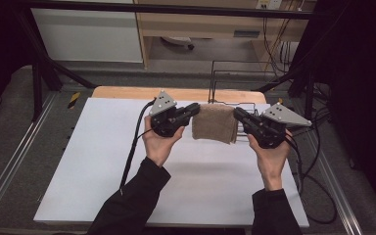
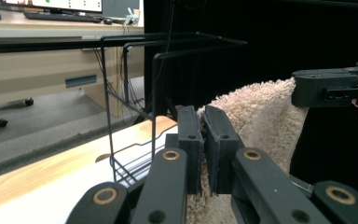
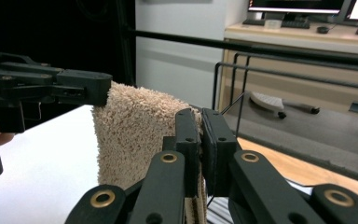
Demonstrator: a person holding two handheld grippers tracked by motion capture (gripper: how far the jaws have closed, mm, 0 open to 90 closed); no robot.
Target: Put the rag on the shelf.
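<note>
Beige terry towel (image 1: pixel 214 123) hangs above the white counter (image 1: pixel 103 166), stretched between left hand-held gripper (image 1: pixel 194 110) and right hand-held gripper (image 1: pixel 238 115). Left gripper view: jaws clamp one edge. Right gripper view: jaws clamp the opposite edge, before a black wire rack (image 3: pixel 242 88).

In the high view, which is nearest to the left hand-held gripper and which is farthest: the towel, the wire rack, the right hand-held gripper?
Measured from the left hand-held gripper:
1. Towel: clamped in its jaws, hanging to its right.
2. Right hand-held gripper: across the towel, holding the other edge.
3. Wire rack: behind the towel, at the table's far edge. It is close to the second; the ranking is uncertain.
</note>
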